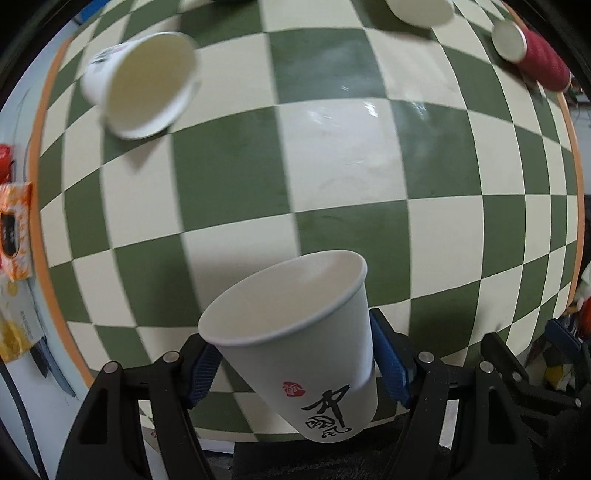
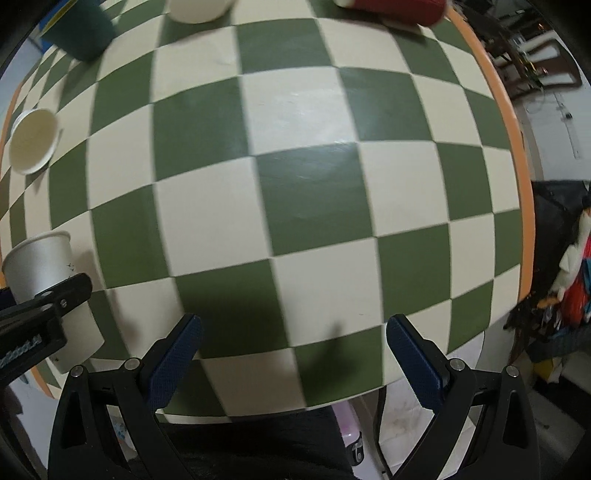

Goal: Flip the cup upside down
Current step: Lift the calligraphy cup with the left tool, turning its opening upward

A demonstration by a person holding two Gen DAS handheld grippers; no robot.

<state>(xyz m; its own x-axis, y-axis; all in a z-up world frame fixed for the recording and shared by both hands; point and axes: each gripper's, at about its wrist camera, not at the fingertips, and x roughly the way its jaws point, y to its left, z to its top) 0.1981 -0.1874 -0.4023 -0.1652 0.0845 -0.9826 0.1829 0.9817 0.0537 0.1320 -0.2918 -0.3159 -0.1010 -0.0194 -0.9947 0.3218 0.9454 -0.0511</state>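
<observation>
My left gripper [image 1: 295, 363] is shut on a white paper cup [image 1: 295, 339] with black and red print. The cup is held above the near edge of the checkered table [image 1: 332, 173], mouth up and tilted away. The same cup [image 2: 44, 273] shows at the left edge of the right wrist view, clamped by the left gripper's black finger [image 2: 55, 295]. My right gripper [image 2: 293, 347] is open and empty over the table's near edge.
A second white cup [image 1: 147, 85] stands at the far left, also seen in the right wrist view [image 2: 33, 140]. Another white cup [image 1: 421, 11], a red cup [image 1: 532, 55] on its side and a dark green cup [image 2: 81, 26] stand at the far side. Clutter lies beyond the table's right edge.
</observation>
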